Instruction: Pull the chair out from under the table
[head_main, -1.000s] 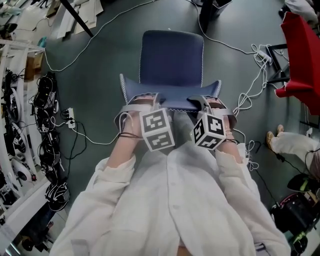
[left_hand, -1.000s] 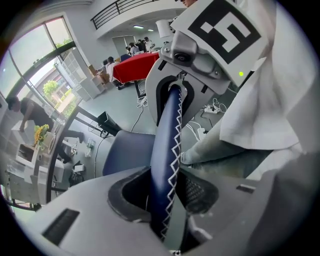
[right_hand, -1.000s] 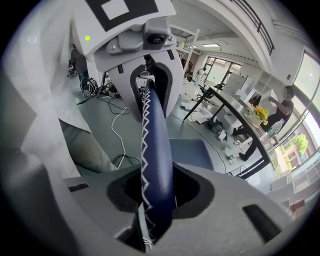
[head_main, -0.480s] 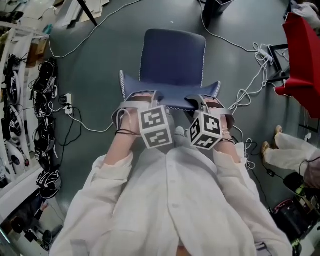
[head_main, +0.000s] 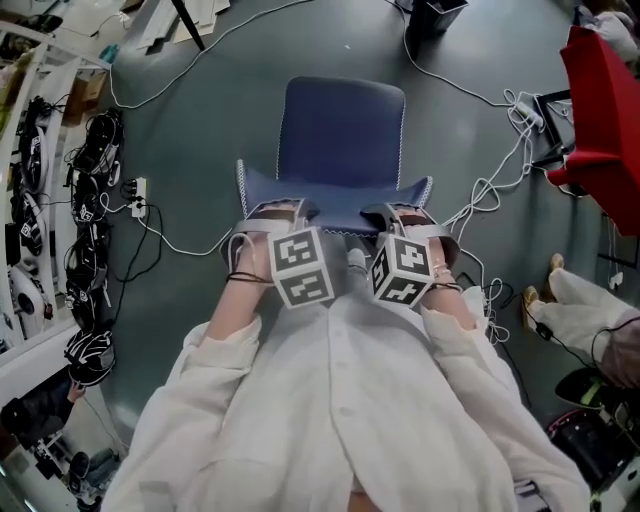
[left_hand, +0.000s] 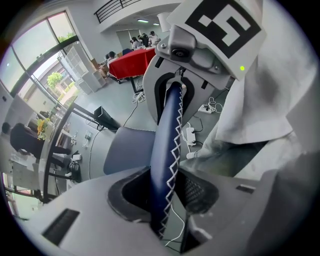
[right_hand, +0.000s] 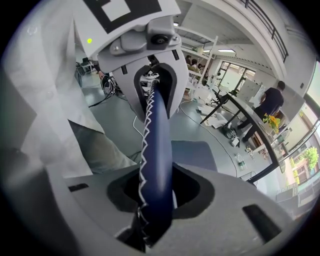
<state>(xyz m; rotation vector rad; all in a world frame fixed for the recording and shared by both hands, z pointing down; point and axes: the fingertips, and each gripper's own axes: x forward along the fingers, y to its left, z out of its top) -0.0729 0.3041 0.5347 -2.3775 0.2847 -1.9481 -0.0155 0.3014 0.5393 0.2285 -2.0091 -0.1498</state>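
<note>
Left gripper (head_main: 283, 212) and right gripper (head_main: 397, 213) each clamped partway closed on the backrest top edge of the blue chair (head_main: 343, 135), chair on grey floor (head_main: 190, 170) at 12 o'clock of the person.

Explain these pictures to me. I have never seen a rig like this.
This is no robot: a person in a white shirt holds a two-fingered gripper in each hand, the left gripper and the right gripper. The patterned cubes are part of them. The head view comes from a camera on the person's head, looking down; the other two come from cameras riding on each gripper. Both grippers' fingers are clamped on the backrest of a blue chair standing on a grey floor with cables.
</note>
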